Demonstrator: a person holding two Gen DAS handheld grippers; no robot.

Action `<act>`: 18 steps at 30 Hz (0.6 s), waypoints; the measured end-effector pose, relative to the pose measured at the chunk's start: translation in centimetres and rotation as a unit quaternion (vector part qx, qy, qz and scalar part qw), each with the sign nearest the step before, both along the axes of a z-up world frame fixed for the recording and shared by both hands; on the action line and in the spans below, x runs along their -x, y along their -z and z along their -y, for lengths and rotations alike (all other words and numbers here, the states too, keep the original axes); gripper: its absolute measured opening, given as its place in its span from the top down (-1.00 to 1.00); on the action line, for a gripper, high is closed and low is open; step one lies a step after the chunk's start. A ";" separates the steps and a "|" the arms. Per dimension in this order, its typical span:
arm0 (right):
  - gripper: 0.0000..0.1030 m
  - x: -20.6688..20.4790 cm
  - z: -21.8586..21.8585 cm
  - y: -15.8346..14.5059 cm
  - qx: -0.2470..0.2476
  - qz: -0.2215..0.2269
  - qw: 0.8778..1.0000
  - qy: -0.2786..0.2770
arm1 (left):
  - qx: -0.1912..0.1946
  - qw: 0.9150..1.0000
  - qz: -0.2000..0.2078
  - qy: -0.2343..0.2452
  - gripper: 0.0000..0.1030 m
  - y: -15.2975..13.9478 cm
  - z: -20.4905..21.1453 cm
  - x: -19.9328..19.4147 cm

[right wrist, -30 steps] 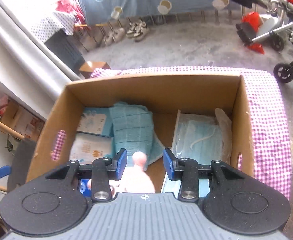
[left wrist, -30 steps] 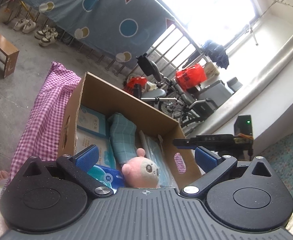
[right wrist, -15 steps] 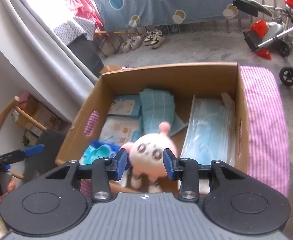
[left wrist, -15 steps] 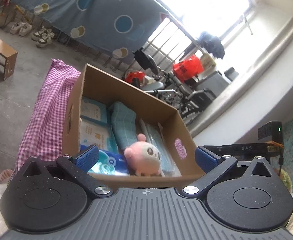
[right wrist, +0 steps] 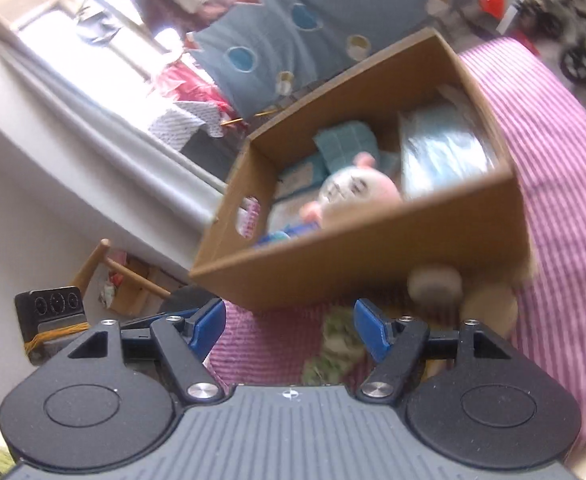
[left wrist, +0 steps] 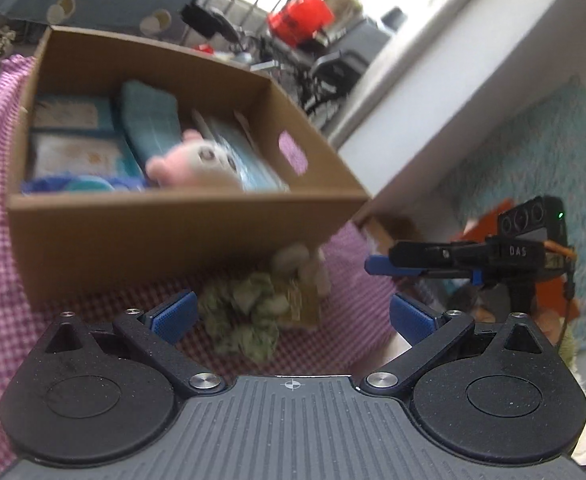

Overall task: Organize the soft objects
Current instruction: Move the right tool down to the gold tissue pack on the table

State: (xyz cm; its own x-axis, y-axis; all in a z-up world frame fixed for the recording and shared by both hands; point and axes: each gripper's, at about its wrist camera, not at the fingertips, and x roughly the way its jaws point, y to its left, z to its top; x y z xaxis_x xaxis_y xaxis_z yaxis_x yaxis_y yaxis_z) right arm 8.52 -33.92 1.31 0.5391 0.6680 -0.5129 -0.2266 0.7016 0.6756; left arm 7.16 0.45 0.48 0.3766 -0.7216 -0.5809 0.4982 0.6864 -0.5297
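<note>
Now, with pink plush (left wrist: 197, 162) dropped in the cardboard box (left wrist: 165, 236), right gripper (right wrist: 289, 322) just spread, empty; left gripper (left wrist: 291, 314) spread; lower squarely over near green plush (left wrist: 249, 316); pinch mid-body.

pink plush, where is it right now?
In the cardboard box, near its front wall, in both wrist views. The pink plush lies between the teal folded cloth and the pack of blue face masks; neither gripper holds it.

the only legible text was "das", printed in pale letters on the black body of the right gripper (left wrist: 379, 266); print on the box's packets was probably too blurred to read.
</note>
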 end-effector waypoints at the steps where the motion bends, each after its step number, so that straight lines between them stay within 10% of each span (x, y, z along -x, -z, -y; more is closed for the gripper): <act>1: -0.43 0.4 0.1 0.9 -0.001 -0.006 1.000 0.011 | -0.015 1.000 0.000 0.007 -0.99 0.6 0.9 -0.1; 8: -0.43 1.9 0.4 5.8 0.007 -0.036 0.997 0.062 | -0.104 0.994 0.024 0.026 -0.89 3.4 5.6 0.2; 18: -0.26 1.8 2.4 8.5 0.027 -0.049 0.992 0.109 | -0.116 0.988 0.083 0.051 -0.83 1.2 7.8 1.6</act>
State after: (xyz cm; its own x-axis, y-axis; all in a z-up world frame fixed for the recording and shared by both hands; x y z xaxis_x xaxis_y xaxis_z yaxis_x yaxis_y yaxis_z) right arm 6.71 -36.31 -7.18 0.6143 0.5104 -0.6019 -0.0001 0.7628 0.6467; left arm 5.52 -7.30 -0.72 0.4134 -0.6152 -0.6712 0.6380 0.7217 -0.2686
